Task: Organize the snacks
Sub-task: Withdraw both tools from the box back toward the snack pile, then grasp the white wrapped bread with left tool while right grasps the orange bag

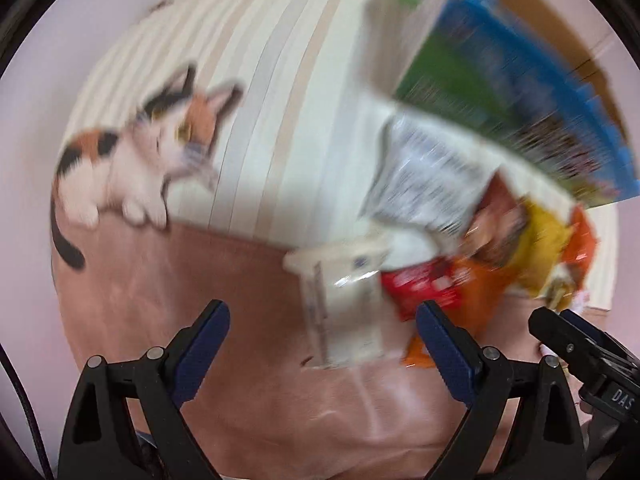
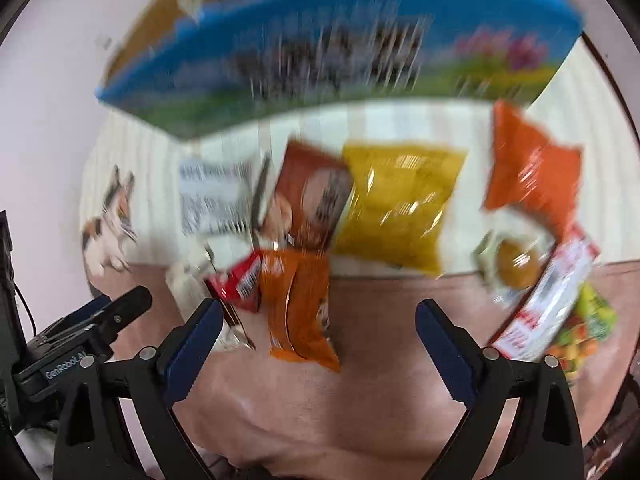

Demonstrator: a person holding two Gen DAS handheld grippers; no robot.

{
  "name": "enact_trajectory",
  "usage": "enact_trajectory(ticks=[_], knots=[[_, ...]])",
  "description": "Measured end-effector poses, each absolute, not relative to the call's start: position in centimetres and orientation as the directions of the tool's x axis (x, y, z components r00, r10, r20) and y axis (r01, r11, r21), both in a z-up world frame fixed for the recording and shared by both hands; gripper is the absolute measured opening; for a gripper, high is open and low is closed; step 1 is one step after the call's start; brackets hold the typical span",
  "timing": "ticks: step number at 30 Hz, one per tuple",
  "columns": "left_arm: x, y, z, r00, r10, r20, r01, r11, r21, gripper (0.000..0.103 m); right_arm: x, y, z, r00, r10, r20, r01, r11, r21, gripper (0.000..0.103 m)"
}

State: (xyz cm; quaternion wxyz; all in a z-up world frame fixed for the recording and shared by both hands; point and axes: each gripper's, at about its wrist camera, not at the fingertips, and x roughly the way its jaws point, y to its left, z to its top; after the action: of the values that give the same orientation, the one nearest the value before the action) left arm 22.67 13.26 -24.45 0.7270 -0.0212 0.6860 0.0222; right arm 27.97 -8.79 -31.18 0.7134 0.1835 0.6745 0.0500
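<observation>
Both views are motion-blurred. Snack packets lie in a heap on a cloth. My left gripper point(image 1: 323, 314) hangs open above a cream packet point(image 1: 344, 304), its pads clear of it. To the right of that packet lie a red packet point(image 1: 420, 284) and a silver packet point(image 1: 424, 176). My right gripper point(image 2: 320, 312) is open over an orange packet point(image 2: 296, 304), with a red packet point(image 2: 236, 284) at its left finger. Farther off lie a brown packet point(image 2: 312, 196), a yellow bag point(image 2: 400, 208) and an orange bag point(image 2: 532, 168). A large blue and green box point(image 2: 320, 52) lies behind them.
The cloth is cream-striped with a cat print point(image 1: 160, 152) at the far side and pinkish brown point(image 1: 200, 280) near me. A cardboard box point(image 1: 560, 28) stands behind the snacks. At the right lie a round biscuit pack point(image 2: 516, 268), a red and white pack point(image 2: 548, 304) and colourful sweets point(image 2: 584, 336).
</observation>
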Motion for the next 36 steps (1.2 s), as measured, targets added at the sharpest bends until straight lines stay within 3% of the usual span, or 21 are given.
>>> enact_trajectory(ticks=[7, 10, 12, 15, 18, 27, 31, 36], knots=[[22.0, 13.5, -31.4, -0.063, -0.029, -0.998, -0.085, 0.996, -0.024, 0.095, 27.9, -5.6, -36.2, 0.014, 0.32, -0.947, 0.139, 0.938, 0.319, 0.079], [21.7, 13.4, -32.9, -0.059, -0.045, -0.997, -0.086, 0.995, -0.04, 0.091, 28.0, -4.2, -37.8, -0.016, 0.3, -0.954, 0.093, 0.95, 0.297, 0.065], [21.3, 13.5, -32.9, -0.031, -0.049, -0.998, -0.083, 0.995, -0.047, 0.078, 28.0, -3.8, -38.2, -0.021, 0.287, -0.958, 0.075, 0.956, 0.284, 0.054], [20.5, 14.1, -32.3, -0.015, -0.055, -0.998, -0.078, 0.996, -0.054, 0.064, 27.6, -3.7, -38.4, -0.04, 0.279, -0.96, 0.053, 0.96, 0.276, 0.05], [19.5, 14.6, -31.8, -0.005, -0.059, -0.998, -0.085, 0.995, -0.058, 0.055, 26.8, -4.6, -38.6, -0.063, 0.268, -0.961, 0.048, 0.963, 0.266, 0.05], [13.9, 14.4, -31.3, -0.057, -0.06, -0.997, -0.047, 0.997, -0.057, 0.055, 23.4, -8.3, -39.4, -0.141, 0.287, -0.948, 0.109, 0.956, 0.273, 0.05], [14.2, 13.7, -32.7, -0.093, -0.044, -0.995, -0.024, 0.999, -0.042, 0.058, 23.6, -8.8, -40.5, -0.138, 0.324, -0.936, 0.169, 0.939, 0.3, 0.062], [15.0, 13.1, -33.7, -0.098, -0.009, -0.995, -0.008, 1.0, -0.008, 0.059, 24.1, -7.9, -41.6, -0.134, 0.289, -0.948, 0.163, 0.95, 0.267, 0.064]])
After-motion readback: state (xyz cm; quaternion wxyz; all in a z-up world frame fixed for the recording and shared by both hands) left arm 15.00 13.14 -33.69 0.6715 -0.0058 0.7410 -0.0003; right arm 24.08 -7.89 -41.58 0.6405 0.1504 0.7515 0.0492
